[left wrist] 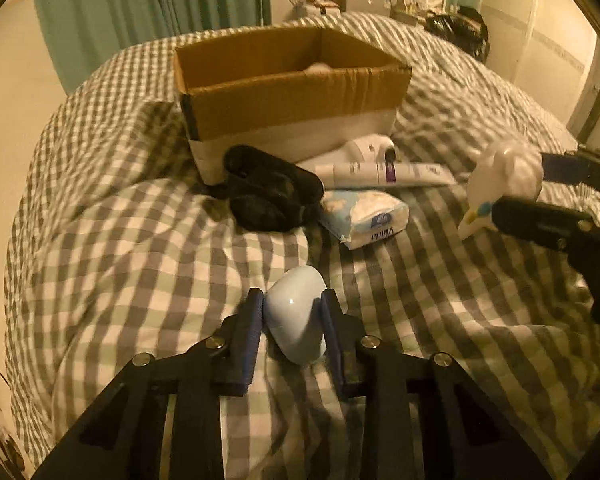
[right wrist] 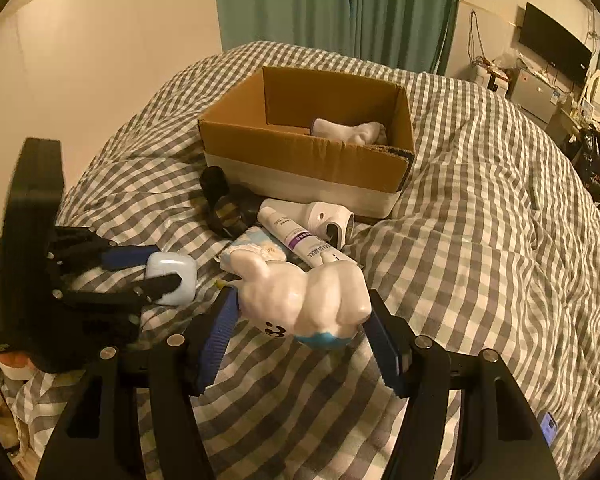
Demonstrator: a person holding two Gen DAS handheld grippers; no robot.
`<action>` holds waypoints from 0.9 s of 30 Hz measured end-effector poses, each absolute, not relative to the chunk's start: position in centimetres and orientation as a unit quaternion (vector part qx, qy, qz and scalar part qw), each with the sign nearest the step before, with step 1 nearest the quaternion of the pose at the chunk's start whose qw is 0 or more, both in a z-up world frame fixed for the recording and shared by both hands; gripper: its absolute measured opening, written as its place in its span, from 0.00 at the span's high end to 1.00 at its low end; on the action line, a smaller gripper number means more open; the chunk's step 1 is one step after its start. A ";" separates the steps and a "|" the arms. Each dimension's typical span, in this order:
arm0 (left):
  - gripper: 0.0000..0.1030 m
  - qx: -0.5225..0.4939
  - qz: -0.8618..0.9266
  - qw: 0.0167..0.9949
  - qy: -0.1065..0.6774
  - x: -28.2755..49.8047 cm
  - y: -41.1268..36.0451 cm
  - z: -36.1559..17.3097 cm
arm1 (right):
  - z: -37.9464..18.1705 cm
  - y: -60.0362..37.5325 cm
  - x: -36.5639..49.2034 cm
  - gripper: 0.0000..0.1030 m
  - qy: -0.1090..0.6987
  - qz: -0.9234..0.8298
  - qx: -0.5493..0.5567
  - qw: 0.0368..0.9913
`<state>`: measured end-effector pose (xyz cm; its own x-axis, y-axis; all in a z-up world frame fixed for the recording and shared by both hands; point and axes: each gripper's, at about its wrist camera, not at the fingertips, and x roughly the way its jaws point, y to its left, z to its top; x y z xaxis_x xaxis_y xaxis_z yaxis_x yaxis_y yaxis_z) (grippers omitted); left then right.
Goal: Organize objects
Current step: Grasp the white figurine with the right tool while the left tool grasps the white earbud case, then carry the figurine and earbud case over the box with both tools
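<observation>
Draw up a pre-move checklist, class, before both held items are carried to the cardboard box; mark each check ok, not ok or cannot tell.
1. Left gripper fingers press the pale blue case on both sides: ok.
2. Right gripper holds the white figurine: ok.
3. Cardboard box open on top: ok.
4. Free room inside beside the white sock: ok.
5. Case lifted clear of the checked blanket: cannot tell.

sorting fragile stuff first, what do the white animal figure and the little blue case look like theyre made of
White animal figure: looks like glazed ceramic or glossy hard plastic; smooth, shiny highlights, painted details. Little blue case: probably hard plastic, smooth gloss with a sharp glint and a lid seam.
</observation>
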<state>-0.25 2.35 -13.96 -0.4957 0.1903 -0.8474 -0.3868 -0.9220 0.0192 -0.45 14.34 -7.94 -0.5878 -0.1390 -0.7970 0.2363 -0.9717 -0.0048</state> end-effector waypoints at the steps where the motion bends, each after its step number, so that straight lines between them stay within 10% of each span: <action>1: 0.73 -0.472 0.860 0.167 0.101 -0.5 2.1 -13.7 | -7.8 14.2 -0.3 0.39 0.057 -0.890 0.439 0.107; 27: 0.75 -0.353 0.923 0.137 0.067 -6.3 -0.7 0.4 | 3.0 12.0 -2.0 0.39 0.143 -0.928 0.323 0.118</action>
